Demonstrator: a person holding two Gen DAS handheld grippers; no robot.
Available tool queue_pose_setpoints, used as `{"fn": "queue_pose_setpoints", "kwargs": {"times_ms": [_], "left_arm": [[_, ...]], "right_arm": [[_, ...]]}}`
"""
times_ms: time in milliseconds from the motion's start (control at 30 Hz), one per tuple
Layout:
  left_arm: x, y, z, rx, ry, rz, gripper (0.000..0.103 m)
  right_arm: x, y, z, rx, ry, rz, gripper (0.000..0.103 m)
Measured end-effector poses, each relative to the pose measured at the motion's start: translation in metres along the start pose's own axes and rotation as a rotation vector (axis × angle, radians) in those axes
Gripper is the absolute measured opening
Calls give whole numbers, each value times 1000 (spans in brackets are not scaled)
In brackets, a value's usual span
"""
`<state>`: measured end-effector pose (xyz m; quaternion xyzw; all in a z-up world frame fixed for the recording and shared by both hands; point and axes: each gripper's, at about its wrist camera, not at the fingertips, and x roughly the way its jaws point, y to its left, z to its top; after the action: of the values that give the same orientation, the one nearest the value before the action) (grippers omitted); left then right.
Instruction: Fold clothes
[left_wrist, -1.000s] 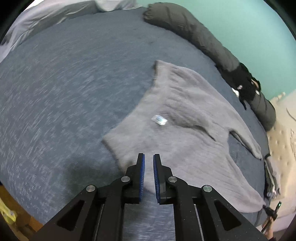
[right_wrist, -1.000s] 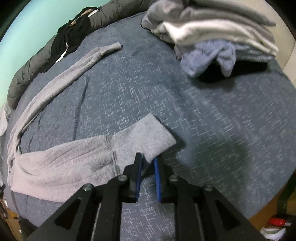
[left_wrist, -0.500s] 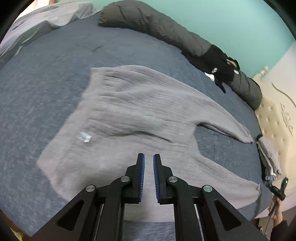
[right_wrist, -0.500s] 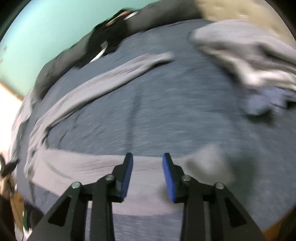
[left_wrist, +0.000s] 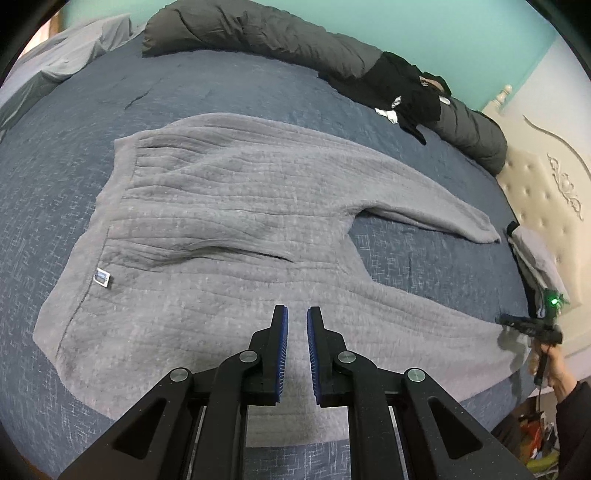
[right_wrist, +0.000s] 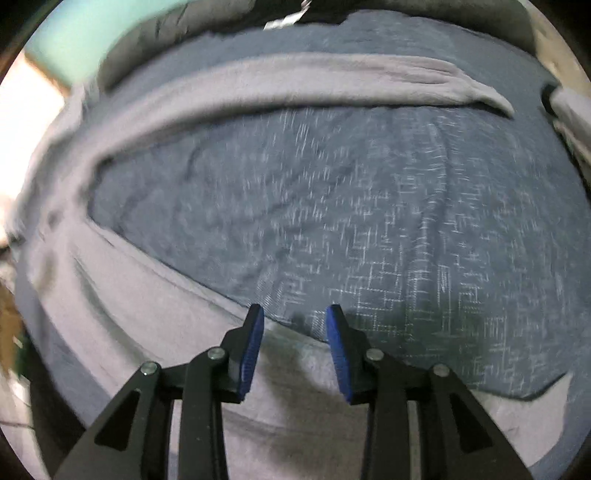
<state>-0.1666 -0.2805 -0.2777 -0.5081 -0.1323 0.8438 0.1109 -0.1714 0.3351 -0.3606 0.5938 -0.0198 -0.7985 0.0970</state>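
The sweater (left_wrist: 236, 236) was spread on the bed (left_wrist: 55, 177); the left gripper (left_wrist: 296, 314) was held nearly closed, the right gripper (right_wrist: 294, 314) parted, nothing gripped.

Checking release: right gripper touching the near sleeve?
Cannot tell. Right wrist view shows the right gripper open over the sleeve, nothing between its fingers; contact underneath is hidden.

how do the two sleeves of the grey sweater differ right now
The far sleeve lies clear of both grippers; the near sleeve runs under the right gripper, whose jaws stand open over it. The far sleeve's cuff lies by the folded stack; the near cuff sits at the bed edge. Both lie flat, spread out.
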Motion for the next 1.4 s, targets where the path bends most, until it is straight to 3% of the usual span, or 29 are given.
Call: {"fn": "queue_pose_setpoints", "kwargs": {"times_ms": [133,400,500,633,933,1033,1167,1233,1300,1333,1400], "left_arm": [[2,0,-1,1,2,-7,16],[5,-1,-2,-1,11,-11,17],[4,-2,-3,0,10,-12,18],[3,-2,-2,-1,8,-10,18],[3,2,-3,-8,9,-6,18],[3,5,-3,-13,9,-4,18],[4,5,-4,-15,14,-11,18],[3,5,-4,-15,16,-18,18],[3,5,-4,-11,15,-17,18],[3,5,-3,-13,16,-16,18],[4,6,-2,-16,16,-14,18]], "right_arm": [[13,13,-10,-69,37,-32,35],[14,7,-14,-67,33,18,35],[14,13,-19,-132,33,7,28],[12,16,-24,-163,16,-20,7],[-14,14,-10,-148,-126,-48,2],[-12,9,5,-135,-141,-99,0],[-1,1,18,-83,-118,-51,0],[-2,0,19,-53,-124,75,0],[-3,1,18,-54,-109,150,7],[-2,1,17,-64,-98,161,25],[3,5,16,-88,-66,157,38]]}}
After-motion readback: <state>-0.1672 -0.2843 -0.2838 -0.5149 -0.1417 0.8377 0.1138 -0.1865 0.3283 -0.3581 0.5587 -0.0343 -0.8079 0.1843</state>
